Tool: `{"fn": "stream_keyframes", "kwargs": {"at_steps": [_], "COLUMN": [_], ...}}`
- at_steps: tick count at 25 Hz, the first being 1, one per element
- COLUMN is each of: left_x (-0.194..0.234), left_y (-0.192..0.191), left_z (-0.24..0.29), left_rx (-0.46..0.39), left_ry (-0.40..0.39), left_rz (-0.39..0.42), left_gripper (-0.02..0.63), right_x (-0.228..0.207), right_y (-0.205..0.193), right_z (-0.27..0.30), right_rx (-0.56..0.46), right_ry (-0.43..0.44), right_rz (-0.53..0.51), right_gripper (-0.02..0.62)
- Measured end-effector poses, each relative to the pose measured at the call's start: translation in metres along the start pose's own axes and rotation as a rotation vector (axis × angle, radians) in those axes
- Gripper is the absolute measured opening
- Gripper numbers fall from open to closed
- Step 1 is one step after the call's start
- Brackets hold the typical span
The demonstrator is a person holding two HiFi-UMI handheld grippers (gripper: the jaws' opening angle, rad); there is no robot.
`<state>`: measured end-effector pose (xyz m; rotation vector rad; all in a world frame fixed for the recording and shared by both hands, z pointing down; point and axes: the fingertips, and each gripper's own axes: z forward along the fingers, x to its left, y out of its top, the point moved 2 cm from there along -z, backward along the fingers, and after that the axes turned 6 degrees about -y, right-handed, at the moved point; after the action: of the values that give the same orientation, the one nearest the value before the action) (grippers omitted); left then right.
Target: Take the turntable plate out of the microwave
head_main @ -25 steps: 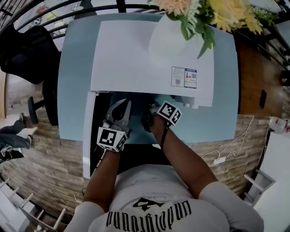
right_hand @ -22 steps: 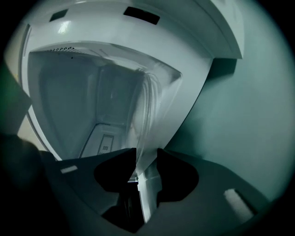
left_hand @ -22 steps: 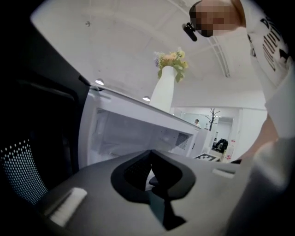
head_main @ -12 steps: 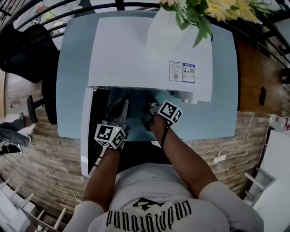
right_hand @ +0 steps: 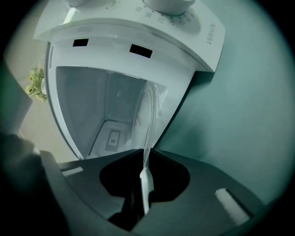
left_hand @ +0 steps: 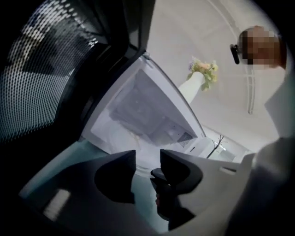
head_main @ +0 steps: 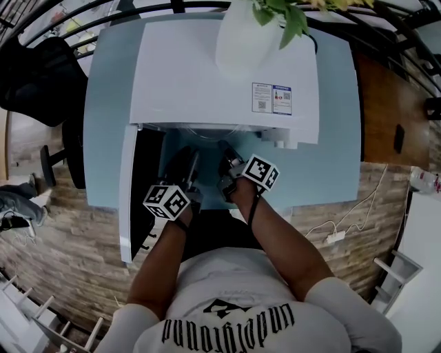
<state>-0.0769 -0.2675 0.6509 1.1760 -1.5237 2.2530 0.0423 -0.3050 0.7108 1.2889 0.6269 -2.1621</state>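
Observation:
The white microwave stands on a light blue table with its door swung open to the left. In the right gripper view the clear glass turntable plate reaches out of the cavity, seen edge-on. My right gripper has just been closing and is shut on the plate's near rim. It sits at the cavity mouth. My left gripper has just been opening; its jaws stand apart with nothing between them, beside the right one in front of the cavity.
A white vase with flowers stands on top of the microwave. The open door closes off the left side. The control panel with its dial lies right of the cavity. A black chair stands off the table's left.
My left gripper has rolled and sunk a little in front of the cavity. My right gripper has barely shifted. The microwave sits lower in the head view than before.

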Motion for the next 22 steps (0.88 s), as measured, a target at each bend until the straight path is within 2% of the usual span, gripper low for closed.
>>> {"fn": "stream_keyframes", "kwargs": {"at_steps": [4, 8, 10, 17, 22], "left_x": [0.010, 0.017, 0.022, 0.026, 0.037], "left_y": [-0.021, -0.042, -0.047, -0.051, -0.046], "left_z": [-0.003, 0.001, 0.004, 0.023, 0.032], "left_rx": [-0.022, -0.029, -0.041, -0.101, -0.128], "left_ry": [0.019, 0.010, 0.009, -0.052, -0.056], "left_rz": [-0.208, -0.376, -0.443, -0.616, -0.671], "left_gripper": [0.246, 0.291, 0.293, 0.293, 0.293], "right_x": [-0.004, -0.005, -0.004, 0.000, 0.002], "right_y": [-0.006, -0.013, -0.015, -0.020, -0.023], "right_z": [-0.010, -0.021, -0.027, -0.050, -0.062], "right_rx": [0.013, 0.030, 0.035, 0.046, 0.059], "right_ry": [0.001, -0.007, -0.008, -0.010, -0.006], "right_rz": [0.000, 0.010, 0.017, 0.037, 0.038], "right_gripper": [0.041, 0.040, 0.038, 0.032, 0.031]}}
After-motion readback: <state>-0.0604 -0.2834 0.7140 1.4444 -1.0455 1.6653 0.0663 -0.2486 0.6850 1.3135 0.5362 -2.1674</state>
